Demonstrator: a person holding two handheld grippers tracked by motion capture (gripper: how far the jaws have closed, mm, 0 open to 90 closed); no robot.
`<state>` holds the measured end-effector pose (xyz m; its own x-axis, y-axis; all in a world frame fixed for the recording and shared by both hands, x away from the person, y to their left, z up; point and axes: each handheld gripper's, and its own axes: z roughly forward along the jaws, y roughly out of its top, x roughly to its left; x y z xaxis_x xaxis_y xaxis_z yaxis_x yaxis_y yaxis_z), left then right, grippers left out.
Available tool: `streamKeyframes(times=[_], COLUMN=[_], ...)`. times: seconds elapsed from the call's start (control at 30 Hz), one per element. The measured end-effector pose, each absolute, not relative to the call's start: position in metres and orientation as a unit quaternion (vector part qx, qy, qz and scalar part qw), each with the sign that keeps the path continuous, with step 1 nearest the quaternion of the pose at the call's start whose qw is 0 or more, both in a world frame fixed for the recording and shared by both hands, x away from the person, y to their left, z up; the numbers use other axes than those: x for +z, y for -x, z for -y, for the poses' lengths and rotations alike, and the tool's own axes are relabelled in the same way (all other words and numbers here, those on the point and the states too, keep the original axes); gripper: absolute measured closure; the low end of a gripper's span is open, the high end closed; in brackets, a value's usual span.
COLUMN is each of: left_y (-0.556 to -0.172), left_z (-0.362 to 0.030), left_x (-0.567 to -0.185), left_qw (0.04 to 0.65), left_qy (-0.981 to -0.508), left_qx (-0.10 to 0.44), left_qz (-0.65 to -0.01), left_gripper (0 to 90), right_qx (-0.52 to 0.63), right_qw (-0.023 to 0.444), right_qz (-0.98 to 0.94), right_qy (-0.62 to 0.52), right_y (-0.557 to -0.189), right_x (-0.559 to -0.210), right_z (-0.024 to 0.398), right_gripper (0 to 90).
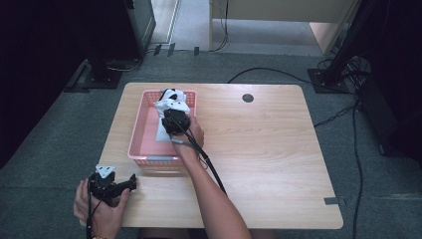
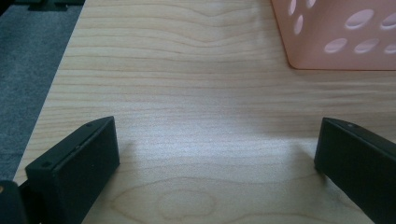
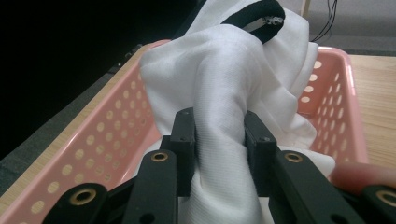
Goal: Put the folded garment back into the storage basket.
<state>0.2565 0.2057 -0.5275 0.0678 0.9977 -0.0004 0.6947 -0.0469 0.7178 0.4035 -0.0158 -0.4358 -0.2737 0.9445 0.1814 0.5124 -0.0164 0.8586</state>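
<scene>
Because the right hand-held gripper (image 3: 219, 140) already pinches a bunched fold of the white garment (image 3: 224, 70), the cloth lies straight ahead of its jaws and rises up and away from them, its gathered length running along the pink basket (image 1: 144, 112) toward the far rim. In the high view the garment (image 1: 171, 102) sits heaped at the basket's far right corner, with the right hand-held gripper (image 1: 175, 121) just on the near side of it, over the basket's interior. A black trim band (image 3: 254, 14) shows at the top of the bundle; whether it is a collar or a cuff is hard to tell. The left hand-held gripper (image 1: 117, 186) rests well apart at the near left of the surface (image 1: 259, 144), its jaws spread wide over bare wood, nothing between them. So the right hand is plainly the nearer one. The basket walls hem the cloth on both sides, and any lift probably has to clear the rim. The rest of the surface is bare, apart from a dark round port (image 1: 248, 97) toward the far edge.
</scene>
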Motion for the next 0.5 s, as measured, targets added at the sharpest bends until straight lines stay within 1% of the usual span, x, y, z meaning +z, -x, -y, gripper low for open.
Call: streamKeyframes(times=[0.3,0.5], left_y=[-0.256,-0.256], left_z=[-0.206,-0.206], left_x=[-0.527,-0.527], left_qw=[0.284,0.284], left_qy=[-0.672,-0.673], left_qx=[0.266,0.266], left_qz=[-0.630,-0.629], left_gripper=[0.0,0.0], right_qx=[0.441,0.431], right_qw=[0.239,0.227], right_qz=[-0.672,-0.679], right_qy=[-0.545,-0.549], right_y=[-0.413,-0.422], right_x=[-0.445,-0.463], right_z=[-0.002,-0.016], right_gripper=[71.8,71.8])
